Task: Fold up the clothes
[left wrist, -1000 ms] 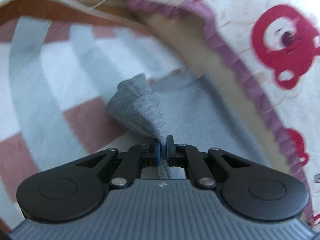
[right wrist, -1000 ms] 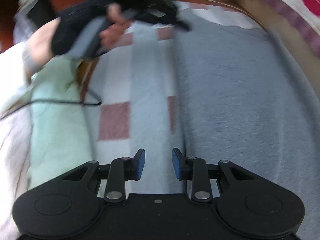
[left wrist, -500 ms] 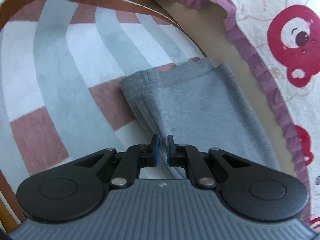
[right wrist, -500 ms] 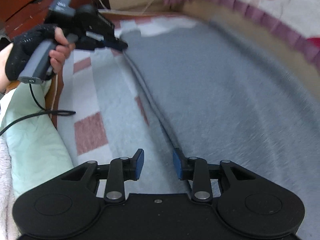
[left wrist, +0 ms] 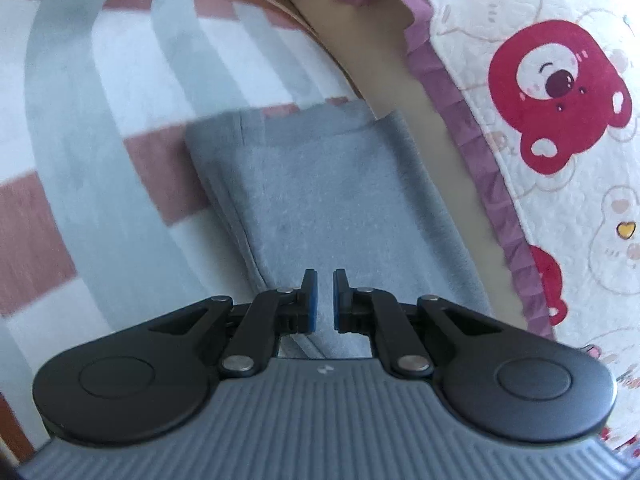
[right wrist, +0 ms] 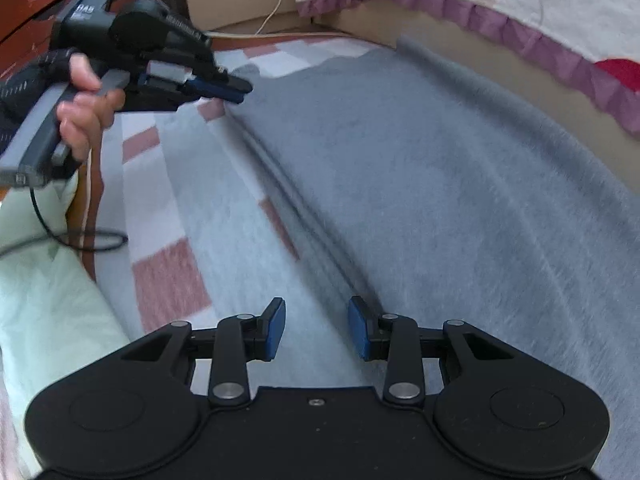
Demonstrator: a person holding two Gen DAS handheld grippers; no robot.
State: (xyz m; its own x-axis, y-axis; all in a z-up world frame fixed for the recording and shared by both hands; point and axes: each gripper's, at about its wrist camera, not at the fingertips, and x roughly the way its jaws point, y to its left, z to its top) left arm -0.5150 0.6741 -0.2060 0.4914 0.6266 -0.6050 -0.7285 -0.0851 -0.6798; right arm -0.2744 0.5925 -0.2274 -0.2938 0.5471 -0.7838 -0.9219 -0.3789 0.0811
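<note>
Checked rug (left wrist: 100, 128) beside the bed carries our grey garment (left wrist: 320, 200), apparently folded lengthwise already. Left gripper (left wrist: 325, 298) hovers slightly parted, empty; right gripper (right wrist: 316, 330) gapes wide, empty. Crosswise folds remain.

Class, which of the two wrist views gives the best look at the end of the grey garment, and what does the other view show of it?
The left wrist view: the grey garment shows its end edge and both sides, lying flat on the checked rug. The right wrist view shows only its broad, blurred middle and left edge, with the left gripper at the far end.
</note>
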